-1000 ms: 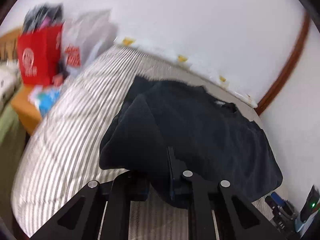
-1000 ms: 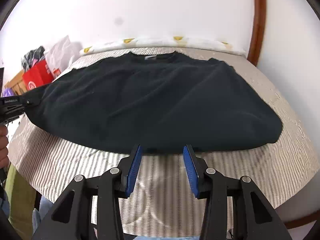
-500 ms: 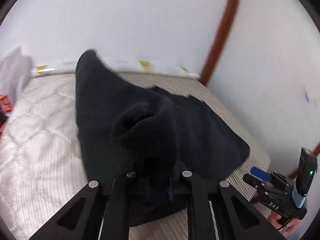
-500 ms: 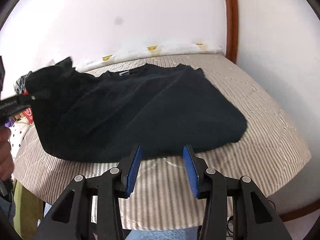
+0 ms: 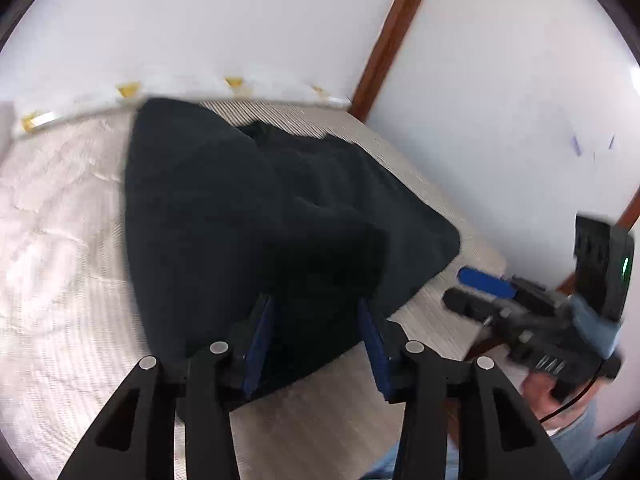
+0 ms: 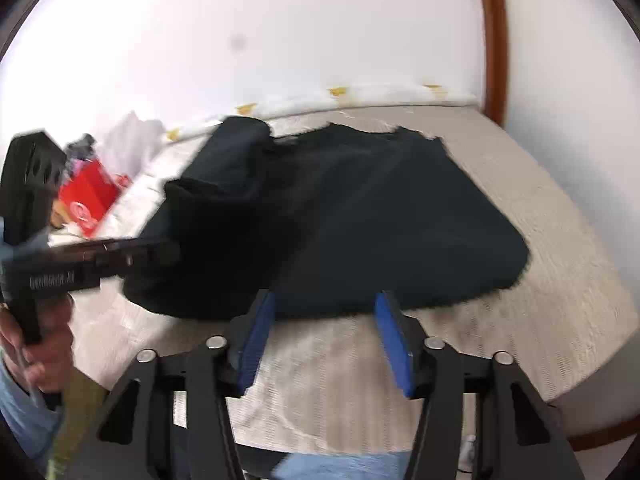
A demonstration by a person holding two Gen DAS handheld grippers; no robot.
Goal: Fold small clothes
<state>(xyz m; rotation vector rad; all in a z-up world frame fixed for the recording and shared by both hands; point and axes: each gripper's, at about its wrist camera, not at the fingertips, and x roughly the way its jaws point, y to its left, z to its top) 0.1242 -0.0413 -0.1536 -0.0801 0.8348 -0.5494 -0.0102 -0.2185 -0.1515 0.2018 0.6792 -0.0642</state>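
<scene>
A black T-shirt (image 5: pixel 248 208) lies on a striped mattress (image 5: pixel 60 240), its left side folded over onto the middle. It also shows in the right wrist view (image 6: pixel 380 216). My left gripper (image 5: pixel 316 316) is open, its blue pads wide apart over the folded edge, with cloth lying between them. My right gripper (image 6: pixel 324 312) is open and empty just in front of the shirt's near hem. The right gripper also shows in the left wrist view (image 5: pixel 476 292), off the shirt's right corner.
White walls stand behind and to the right, with a brown wooden frame (image 6: pixel 496 40) in the corner. A red bag (image 6: pixel 90 200) and a pale plastic bag (image 6: pixel 132 140) sit at the mattress's far left. The mattress edge (image 6: pixel 580 396) runs close below my right gripper.
My left gripper carried the shirt's left side over to the right, then opened and let the cloth go. My right gripper stayed open near the hem.
</scene>
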